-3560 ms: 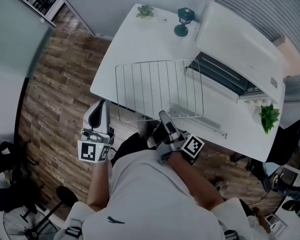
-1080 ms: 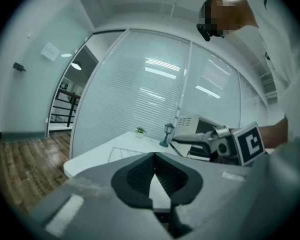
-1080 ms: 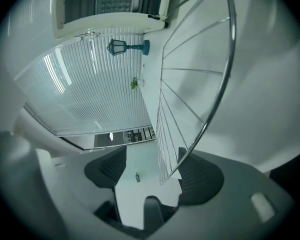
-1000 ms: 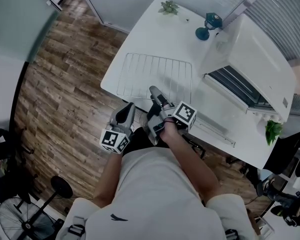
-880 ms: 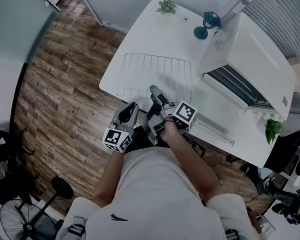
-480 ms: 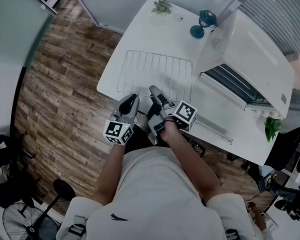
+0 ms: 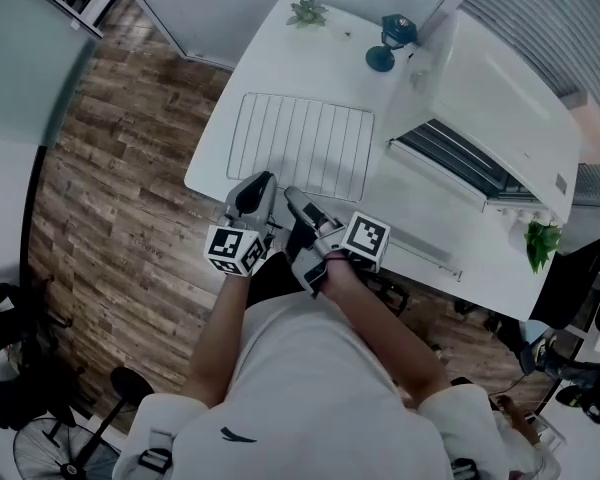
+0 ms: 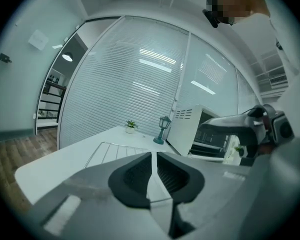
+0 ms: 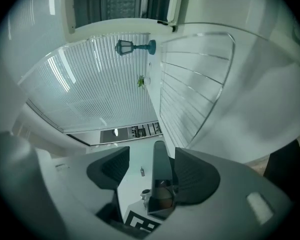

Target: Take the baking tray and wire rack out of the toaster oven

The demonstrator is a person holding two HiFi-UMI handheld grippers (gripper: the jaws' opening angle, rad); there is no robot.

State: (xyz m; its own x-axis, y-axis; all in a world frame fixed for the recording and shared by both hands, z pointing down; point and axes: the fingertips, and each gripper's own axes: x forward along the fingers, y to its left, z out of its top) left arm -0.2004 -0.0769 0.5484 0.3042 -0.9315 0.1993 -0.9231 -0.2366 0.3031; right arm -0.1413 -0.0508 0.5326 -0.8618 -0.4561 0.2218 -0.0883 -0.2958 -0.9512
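**A:** Where is the wire rack (image 7: 300, 146) at this moment?

**B:** It lies flat on the white table (image 7: 280, 63), outside the toaster oven (image 7: 500, 88) and just beside its lowered door (image 7: 420, 213). Neither gripper touches it. I think this part of the task is finished.

**A:** And the baking tray?

**B:** I see no tray on the table. The opening of the oven is dark, and I cannot tell what is inside. My guess is that the tray is in there, because the door hangs open.

**A:** How do the grippers stand?

**B:** The left gripper (image 8: 154, 158) is at the front edge of the table. Its fingers (image 8: 135, 176) are closed together with nothing between them. The right gripper (image 9: 151, 154) is just beside it. Its fingers (image 9: 110, 169) are apart and closing, but they grip nothing. Through their gap only the left gripper appears, further behind.

**A:** Why are they held like this?

**B:** Both are near the person's body and apart from the rack. To me this looks like a pause between two steps, with empty grippers free for the next reach.

**A:** What does the next reach need?

**B:** Probably a move toward the oven opening, with the fingers wide enough for the rim of the tray. The rack lies at the side of the door, so it should not block that way.
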